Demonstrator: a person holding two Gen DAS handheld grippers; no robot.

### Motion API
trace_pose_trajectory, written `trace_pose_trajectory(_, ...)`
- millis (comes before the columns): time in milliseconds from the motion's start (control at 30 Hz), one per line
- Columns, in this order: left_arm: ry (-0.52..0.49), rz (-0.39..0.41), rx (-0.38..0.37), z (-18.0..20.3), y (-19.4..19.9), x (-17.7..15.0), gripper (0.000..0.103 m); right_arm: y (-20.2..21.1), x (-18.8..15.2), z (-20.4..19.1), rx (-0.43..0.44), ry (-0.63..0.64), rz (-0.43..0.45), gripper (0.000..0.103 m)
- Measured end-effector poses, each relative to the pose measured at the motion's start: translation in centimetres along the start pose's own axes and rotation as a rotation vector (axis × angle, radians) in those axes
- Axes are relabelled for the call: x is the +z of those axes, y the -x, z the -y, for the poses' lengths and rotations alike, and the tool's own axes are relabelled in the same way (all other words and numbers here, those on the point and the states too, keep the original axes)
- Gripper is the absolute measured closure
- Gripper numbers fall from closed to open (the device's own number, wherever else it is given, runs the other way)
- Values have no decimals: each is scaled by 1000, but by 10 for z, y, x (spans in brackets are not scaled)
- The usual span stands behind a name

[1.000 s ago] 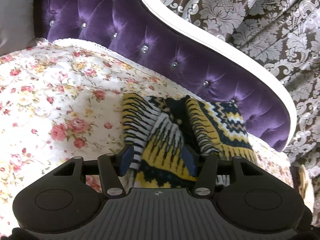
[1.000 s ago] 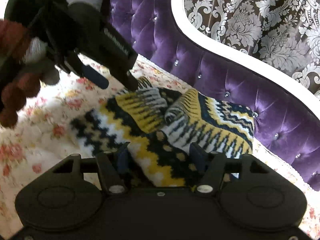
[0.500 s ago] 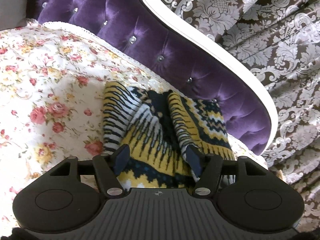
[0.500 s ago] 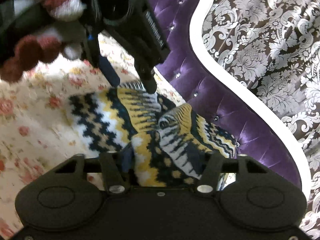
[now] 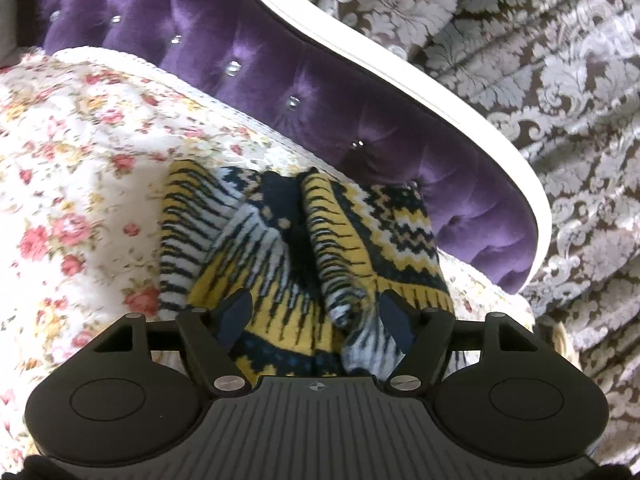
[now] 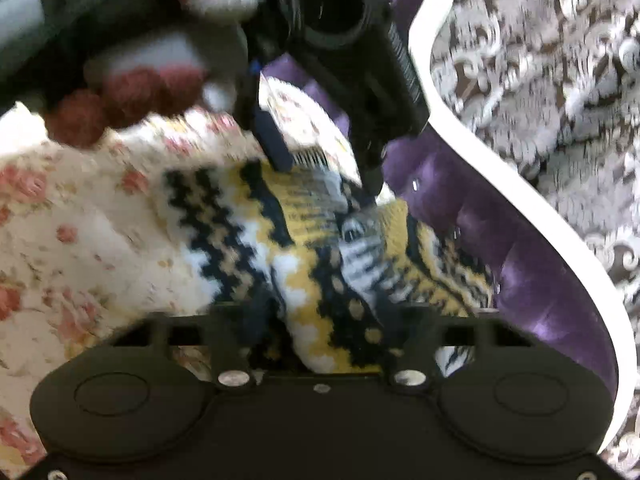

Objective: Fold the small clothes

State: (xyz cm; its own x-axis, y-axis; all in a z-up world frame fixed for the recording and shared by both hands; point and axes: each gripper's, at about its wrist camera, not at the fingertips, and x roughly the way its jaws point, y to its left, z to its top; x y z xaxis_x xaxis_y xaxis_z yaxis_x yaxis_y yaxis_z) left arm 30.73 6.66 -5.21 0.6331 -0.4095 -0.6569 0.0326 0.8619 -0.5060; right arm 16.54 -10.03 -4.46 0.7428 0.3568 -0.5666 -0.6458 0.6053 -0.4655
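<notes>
Your left gripper (image 5: pixel 316 314) and right gripper (image 6: pixel 320 316) both stand wide open over the sweater (image 5: pixel 296 256) between their fingers, gripping nothing. Since before, both came closer to it.

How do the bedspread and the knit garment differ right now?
The bedspread is pale with small pink and yellow flowers; the garment carries bold yellow, navy and white zigzags. The bedspread lies spread flat; the garment is bunched in folds on it. Both are fabric.
</notes>
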Motion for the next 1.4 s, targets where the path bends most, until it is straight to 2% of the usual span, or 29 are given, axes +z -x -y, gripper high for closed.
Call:
trace_pose_trajectory(33,-11,-7,-4,3,-3,2,30,-3,0,5,14,-32,-16,86)
trace_pose_trajectory(67,-17,-20,-14,6,-7,5,30,-4,0,14,38,-96,-15,89)
trace_pose_trajectory(167,-2,-49,-62,11,-19,14,29,6,0,51,110,-340,44,89)
trace_pose_trajectory(233,33,-63,-101,12,-27,21,29,14,-1,70,128,-439,87,89)
trace_pose_trajectory(300,63,-86,-130,13,-38,26,19,19,-4,79,124,-493,104,89)
trace_pose_trajectory(367,74,-138,-122,14,-51,28,7,18,-7,88,137,-549,99,89)
trace_pose_trajectory(467,75,-185,-106,14,-66,24,6,14,-7,95,153,-594,93,89)
trace_pose_trajectory(633,112,-179,-207,19,-77,23,8,14,-5,98,155,-598,94,89)
trace_pose_trajectory(700,71,-199,-164,27,-83,26,34,14,-5,98,156,-596,93,89)
trace_pose_trajectory(733,18,-218,-118,32,-85,27,60,15,-5,98,157,-595,94,89)
trace_pose_trajectory(767,-54,-224,-85,38,-86,28,77,16,-6,97,156,-594,95,89)
trace_pose_trajectory(967,-298,-175,-68,55,-57,43,80,23,5,91,140,-593,135,89)
trace_pose_trajectory(1067,-370,-146,-46,52,-36,56,80,22,21,85,168,-612,167,89)
trace_pose_trajectory(1233,-433,-134,33,21,-13,66,80,7,52,59,233,-594,190,89)
trace_pose_trajectory(1333,-382,-172,66,-11,-21,61,80,-9,65,39,266,-572,173,89)
trace_pose_trajectory(1400,-336,-191,59,-27,-28,56,79,-24,69,23,279,-541,138,89)
